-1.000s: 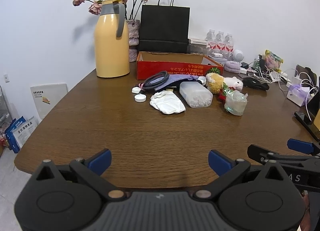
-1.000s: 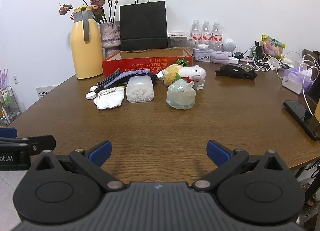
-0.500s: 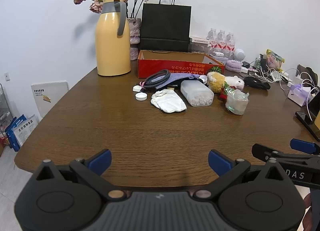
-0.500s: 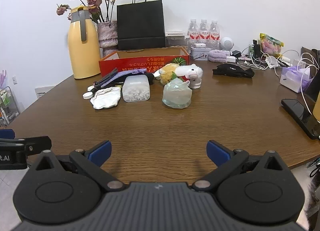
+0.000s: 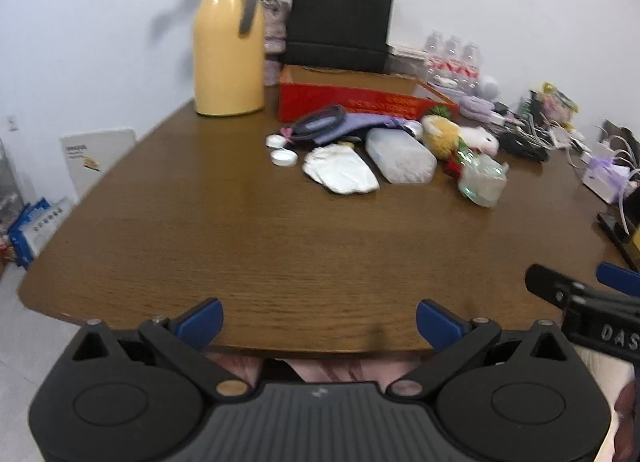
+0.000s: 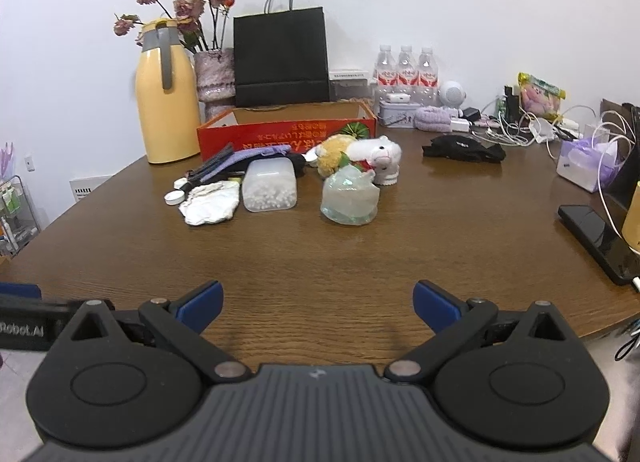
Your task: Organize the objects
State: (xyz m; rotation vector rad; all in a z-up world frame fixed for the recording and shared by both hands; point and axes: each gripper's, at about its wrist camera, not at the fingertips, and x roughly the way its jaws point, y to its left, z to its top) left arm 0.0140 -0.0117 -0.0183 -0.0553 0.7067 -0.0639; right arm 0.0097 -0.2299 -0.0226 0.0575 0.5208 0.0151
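Observation:
A cluster of small objects lies mid-table in front of a red cardboard box (image 6: 286, 135): a crumpled white cloth (image 6: 209, 206), a frosted container of white beads (image 6: 270, 189), a clear crumpled plastic cup (image 6: 350, 201), a white and yellow plush toy (image 6: 374, 154), a purple cloth with a black ring (image 5: 320, 124) and white caps (image 5: 284, 158). My left gripper (image 5: 318, 322) hovers open at the table's near edge, nothing between its fingers. My right gripper (image 6: 316, 304) is open too, over the near part of the table, far from the cluster.
A yellow thermos (image 6: 166, 96), a vase of dried roses (image 6: 214, 74) and a black paper bag (image 6: 280, 56) stand at the back. Water bottles (image 6: 406, 68), cables and a purple box (image 6: 584, 164) crowd the right side. A black phone (image 6: 598, 236) lies near the right edge.
Both grippers have drawn back and risen a little, so the left wrist view now shows the table's near edge and a person's lap beneath. The objects have not moved.

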